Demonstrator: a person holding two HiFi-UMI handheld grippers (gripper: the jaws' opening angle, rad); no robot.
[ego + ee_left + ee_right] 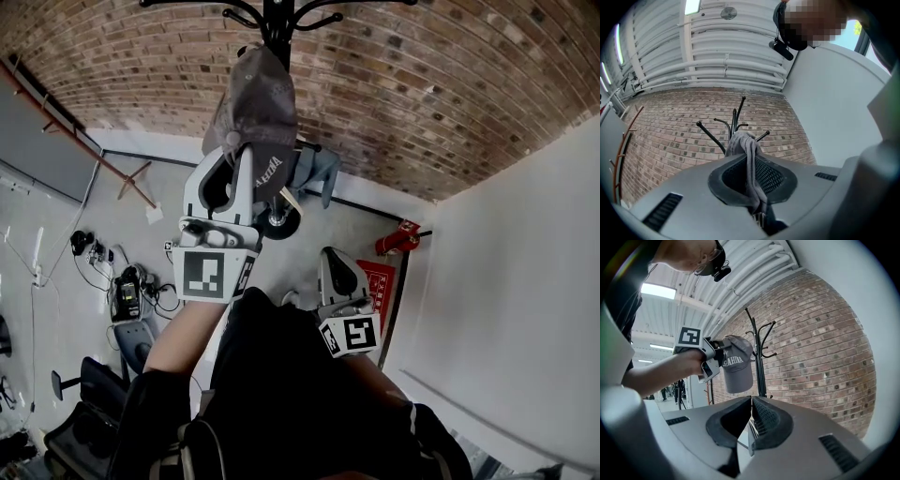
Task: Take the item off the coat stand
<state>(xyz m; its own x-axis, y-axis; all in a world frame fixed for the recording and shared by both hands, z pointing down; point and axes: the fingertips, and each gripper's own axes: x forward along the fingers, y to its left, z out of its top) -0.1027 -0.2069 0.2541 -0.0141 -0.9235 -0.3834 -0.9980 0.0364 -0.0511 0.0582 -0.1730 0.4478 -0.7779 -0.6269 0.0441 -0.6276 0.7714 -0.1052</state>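
A grey cap (258,103) with white lettering hangs from my left gripper (246,178), which is shut on its fabric. In the left gripper view the cap's cloth (743,140) runs down between the pads, and the black coat stand (734,119) rises behind it. Seen from the right gripper view, the cap (737,363) hangs just left of the stand's pole (759,362), off the hooks, with the left gripper (712,359) at its side. My right gripper (336,272) is lower down. Its jaws (751,411) are shut with nothing in them.
A brick wall (820,352) stands behind the coat stand (277,23), and a white wall (506,262) runs along the right. On the floor are cables (122,281), an office chair (98,380), a red sign (380,277) and a wheeled base (279,220).
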